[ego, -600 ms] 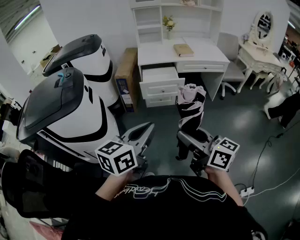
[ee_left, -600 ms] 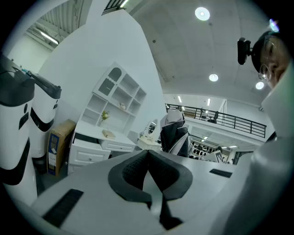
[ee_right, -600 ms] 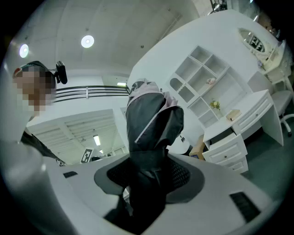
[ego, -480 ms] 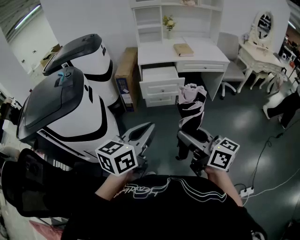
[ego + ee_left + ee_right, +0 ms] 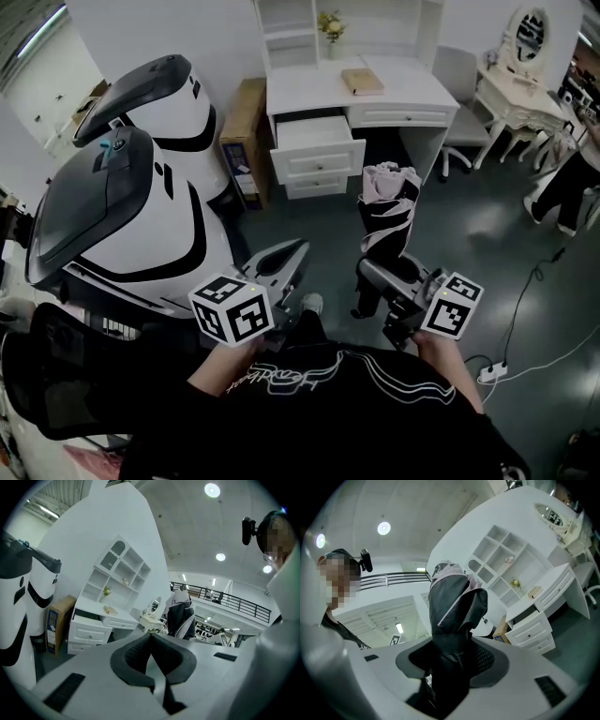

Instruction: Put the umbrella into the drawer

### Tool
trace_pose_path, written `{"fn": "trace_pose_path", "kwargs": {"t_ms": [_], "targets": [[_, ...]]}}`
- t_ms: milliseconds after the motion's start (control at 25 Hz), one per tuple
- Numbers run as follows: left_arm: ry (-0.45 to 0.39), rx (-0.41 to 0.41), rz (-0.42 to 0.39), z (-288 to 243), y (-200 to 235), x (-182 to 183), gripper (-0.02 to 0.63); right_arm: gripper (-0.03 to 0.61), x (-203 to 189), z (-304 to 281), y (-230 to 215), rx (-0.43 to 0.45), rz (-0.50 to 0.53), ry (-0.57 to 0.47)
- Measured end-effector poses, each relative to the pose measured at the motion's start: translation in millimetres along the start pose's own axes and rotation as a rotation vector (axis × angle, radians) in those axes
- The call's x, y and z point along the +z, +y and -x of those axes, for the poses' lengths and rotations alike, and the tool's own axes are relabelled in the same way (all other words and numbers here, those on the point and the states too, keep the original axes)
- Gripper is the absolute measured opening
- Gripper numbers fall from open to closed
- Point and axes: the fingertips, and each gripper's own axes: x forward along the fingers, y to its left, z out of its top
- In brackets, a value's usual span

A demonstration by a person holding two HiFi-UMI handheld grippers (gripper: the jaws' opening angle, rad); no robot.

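Observation:
A folded black, white and pink umbrella stands upright in my right gripper, whose jaws are shut on its lower part. In the right gripper view the umbrella rises out of the jaws and fills the middle. My left gripper is held beside it at the left, jaws shut and empty; the left gripper view shows the pads pressed together and the umbrella beyond. The white desk stands ahead with its top left drawer pulled open.
Two large white-and-black machines stand at the left, with a cardboard box beside the desk. A book lies on the desktop. A white chair and a dressing table are at the right. A cable crosses the grey floor.
The whole scene has slid down and nearer in the head view: the desk and open drawer are closer. Both grippers keep their pose, the umbrella still held upright.

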Motion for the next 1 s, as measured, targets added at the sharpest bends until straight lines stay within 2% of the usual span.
{"fn": "trace_pose_path", "kwargs": {"t_ms": [200,320,480,600,680,720,880,920,1000], "targets": [[0.005,-0.003,-0.010,-39.9,24.4,-6.1,0.020,0.218,7.4,-2.6,-52.3,-0.028,-0.024,-0.021],[0.008,-0.001,-0.005,-67.6,44.3,2.2,0.020,0.219,21.0,-15.4,-84.7,-0.026,-0.060,-0.033],[0.014,0.006,0.007,-93.3,76.1,25.2,0.020,0.219,42.6,-46.7,-113.8,-0.026,-0.072,-0.024],[0.017,0.017,0.004,-101.7,91.7,20.0,0.020,0.219,37.7,-53.8,-127.6,-0.010,-0.064,-0.020],[0.017,0.034,-0.005,-82.0,72.9,8.9,0.020,0.219,24.6,-38.2,-105.6,0.013,-0.064,-0.020],[0.016,0.055,-0.009,-58.0,50.2,1.7,0.020,0.219,14.1,-23.1,-78.2,0.035,-0.071,-0.016],[0.002,0.149,-0.023,54.8,-77.6,-40.3,0.020,0.219,-31.9,70.9,56.4,0.134,-0.094,0.022],[-0.001,0.165,-0.029,70.2,-99.0,-49.8,0.020,0.219,-38.8,90.5,75.9,0.147,-0.092,0.028],[-0.003,0.188,-0.034,83.0,-112.9,-57.4,0.020,0.219,-43.4,106.9,90.8,0.159,-0.094,0.035]]}}
